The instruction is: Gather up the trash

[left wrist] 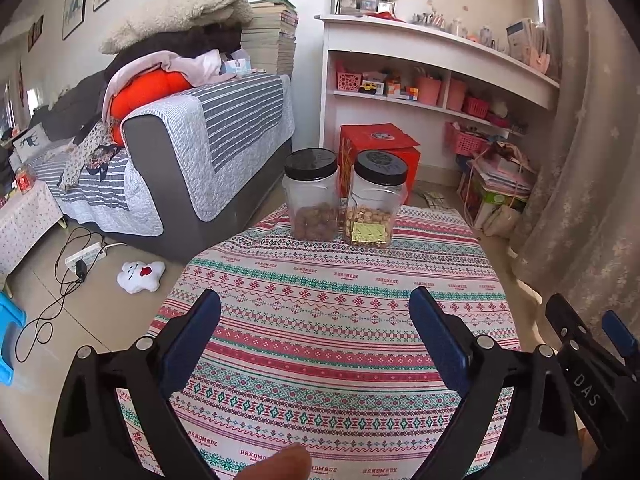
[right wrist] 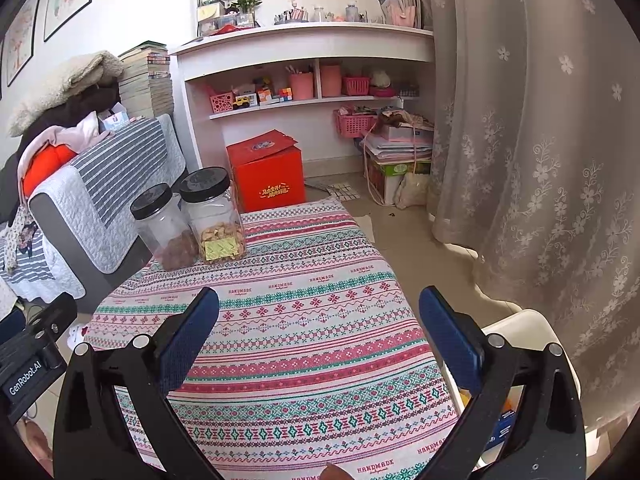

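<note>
Two pairs of tongs are hovering side by side over a table [right wrist: 320, 320] draped in a patterned cloth, the left tongs [left wrist: 316, 320] and the right tongs [right wrist: 320, 312] both spread wide and gripping nothing. Two black-lidded jars [left wrist: 340, 196] are standing at the cloth's far edge, holding snacks rather than rubbish. No loose trash is showing on the cloth; a white bin [right wrist: 532, 344], seemingly holding scraps, is sitting just right of the table. Doing this step well probably means scanning the floor around the table, keeping the tongs spread, and steering clear of the jars.
</note>
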`<move>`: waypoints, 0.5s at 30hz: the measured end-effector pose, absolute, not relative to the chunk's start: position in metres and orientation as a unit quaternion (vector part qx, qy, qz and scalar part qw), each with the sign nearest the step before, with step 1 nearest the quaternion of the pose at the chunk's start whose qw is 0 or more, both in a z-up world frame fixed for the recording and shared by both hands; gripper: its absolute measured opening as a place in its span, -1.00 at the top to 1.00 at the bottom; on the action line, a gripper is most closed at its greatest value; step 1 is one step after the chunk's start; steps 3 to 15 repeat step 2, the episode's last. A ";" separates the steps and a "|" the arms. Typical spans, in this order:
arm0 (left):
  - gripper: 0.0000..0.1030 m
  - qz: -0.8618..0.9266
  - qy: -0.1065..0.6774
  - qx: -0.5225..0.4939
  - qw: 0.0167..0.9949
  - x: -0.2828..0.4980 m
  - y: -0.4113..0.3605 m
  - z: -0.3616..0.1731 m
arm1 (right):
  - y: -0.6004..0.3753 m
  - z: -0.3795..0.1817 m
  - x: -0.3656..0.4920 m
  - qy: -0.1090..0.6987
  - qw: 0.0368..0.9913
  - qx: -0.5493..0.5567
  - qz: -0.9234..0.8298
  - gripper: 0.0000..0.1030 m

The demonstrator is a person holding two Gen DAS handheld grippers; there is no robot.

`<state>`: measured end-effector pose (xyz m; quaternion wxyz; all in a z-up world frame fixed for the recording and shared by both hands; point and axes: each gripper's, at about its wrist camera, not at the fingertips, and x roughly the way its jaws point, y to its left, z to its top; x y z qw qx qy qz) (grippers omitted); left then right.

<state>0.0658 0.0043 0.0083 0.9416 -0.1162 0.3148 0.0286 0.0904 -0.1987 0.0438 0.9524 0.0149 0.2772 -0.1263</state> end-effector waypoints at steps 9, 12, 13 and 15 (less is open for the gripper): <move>-0.84 0.031 0.315 -0.116 0.942 0.066 0.004 0.008 | -0.199 0.044 0.090 0.277 0.952 0.016 -0.126 -0.86; -0.84 0.031 0.315 -0.116 0.942 0.066 0.004 0.008 | -0.199 0.044 0.090 0.277 0.952 0.016 -0.126 -0.86; -0.84 0.031 0.315 -0.116 0.942 0.066 0.004 0.008 | -0.199 0.044 0.090 0.277 0.952 0.016 -0.126 -0.86; -0.84 0.031 0.315 -0.116 0.942 0.066 0.004 0.008 | -0.199 0.044 0.090 0.277 0.952 0.016 -0.126 -0.86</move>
